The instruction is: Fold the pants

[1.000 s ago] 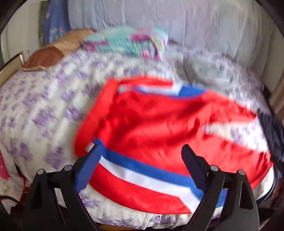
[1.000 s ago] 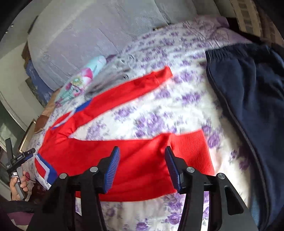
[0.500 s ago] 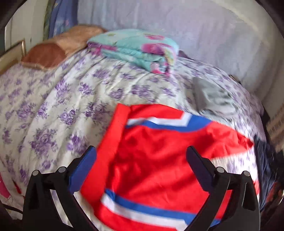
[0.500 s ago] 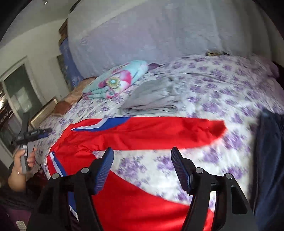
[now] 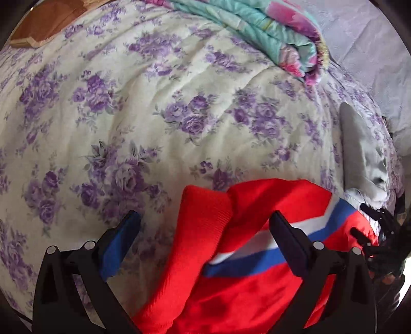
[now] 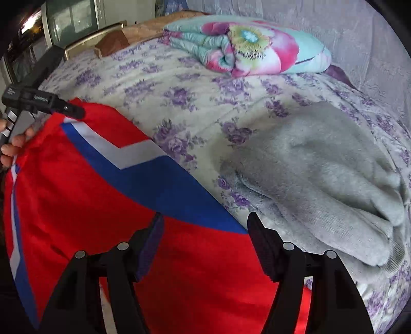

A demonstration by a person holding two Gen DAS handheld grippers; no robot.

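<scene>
Purple-flowered bedding covers the bed (image 5: 159, 108), backed by a pale grey draped wall (image 6: 359, 33). Left gripper (image 5: 205, 226) has its fingers (image 5: 120, 244) spread wide with nothing clamped between them; the red pants (image 5: 231, 282) lie bunched in the gap, the ribbed waistband or cuff fold rising between the two fingers, and whether the blue pads touch the cloth is hard to say. Right gripper (image 6: 205, 226) is likewise wide open, holding nothing, poised over the red pants (image 6: 102, 205) just where the blue-and-white stripe meets plain red. In the right wrist view the left gripper (image 6: 66, 109) shows from the side at the far edge of the pants, with the person's hand (image 6: 15, 144) on its handle. Just beside the pants, to the right, lies a rumpled grey garment (image 6: 321, 174), touching or nearly touching their edge. Further back a folded teal and pink floral blanket (image 6: 246, 43) rests on the bed, and a brown cushion (image 5: 46, 23) sits near the headboard end
</scene>
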